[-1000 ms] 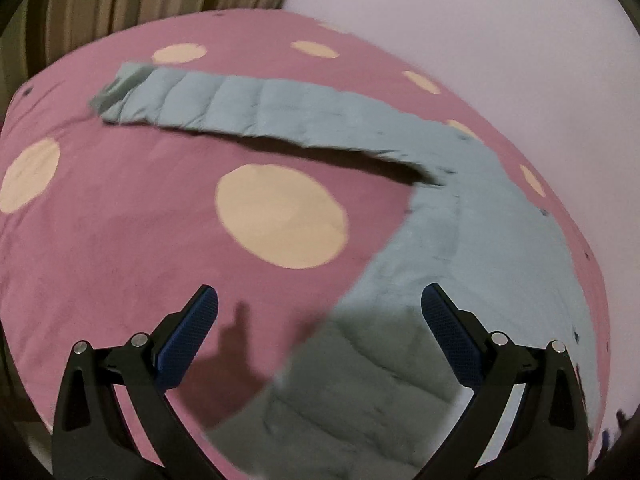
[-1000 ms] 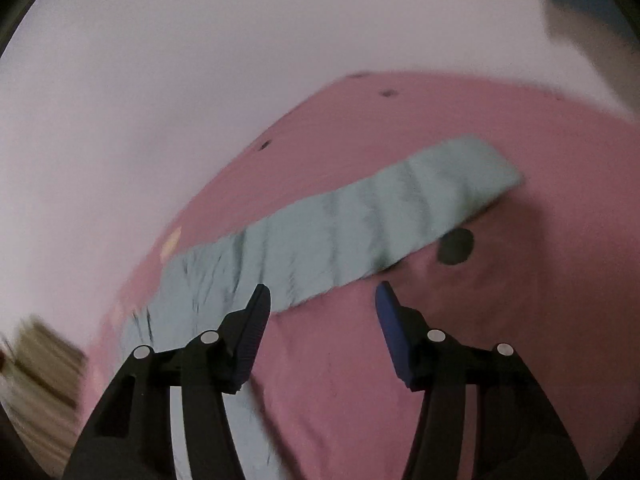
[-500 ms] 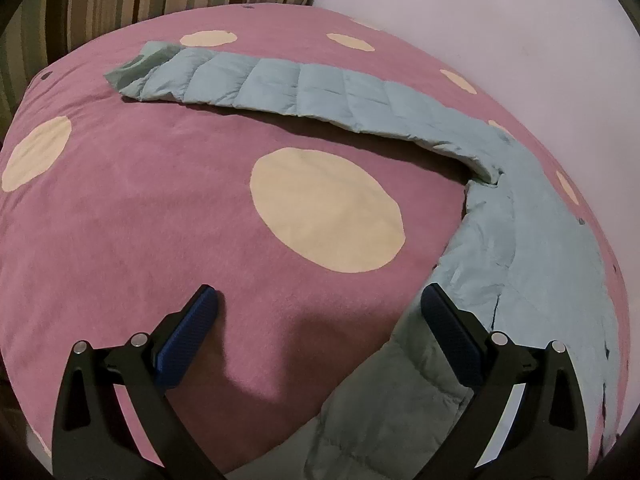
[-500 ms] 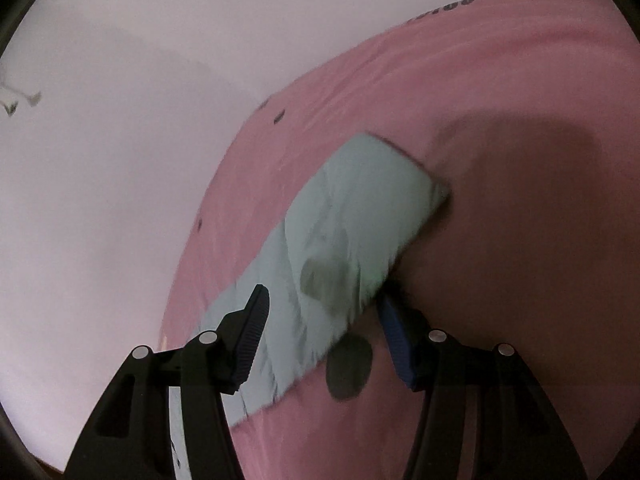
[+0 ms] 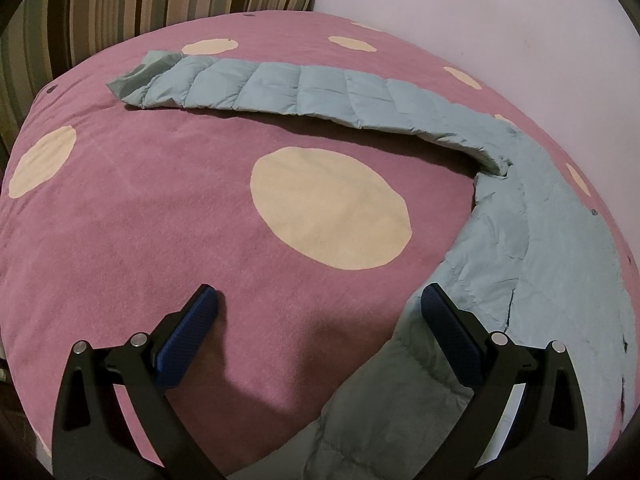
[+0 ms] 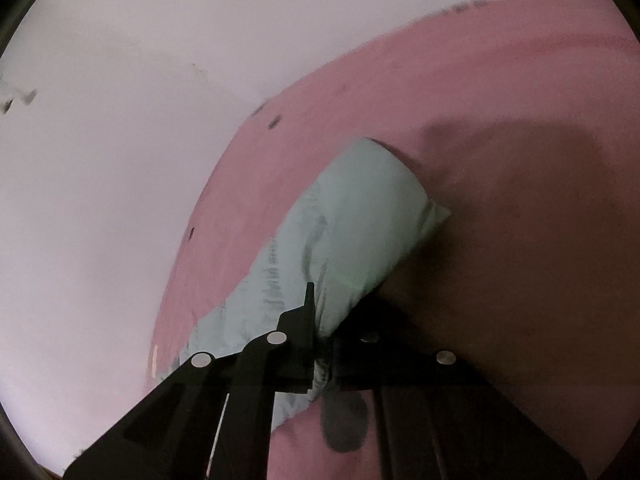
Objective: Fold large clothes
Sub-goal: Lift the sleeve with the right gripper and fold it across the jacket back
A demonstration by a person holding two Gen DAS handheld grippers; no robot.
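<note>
- On the bed [image 5: 120,240], over its pink cover with cream spots, lies a pale blue quilted jacket [image 5: 560,248]: body toward the right edge, one sleeve [image 5: 300,92] stretched flat across the far side.
- Left tool [image 5: 318,320]: fingers spread wide, holding nothing, low over the cover, with its right finger at the jacket's near edge.
- Right tool [image 6: 320,320]: fingers pressed together, pinching the other sleeve [image 6: 360,220] a little back from its cuff end.
- Handling, as judged: padded, light and soft; it likely sags wherever unsupported. The smooth shell may slip, so a deep pinch over a seam or hem seems safest.
- Suggested holds: cuff of the flat sleeve, or the body hem near the left tool.
- Not determinable: collar, front closure and far hem are cut off by the frame; the right view is blurred, and the tool's frame hides the pinch point and the sleeve's underside.
</note>
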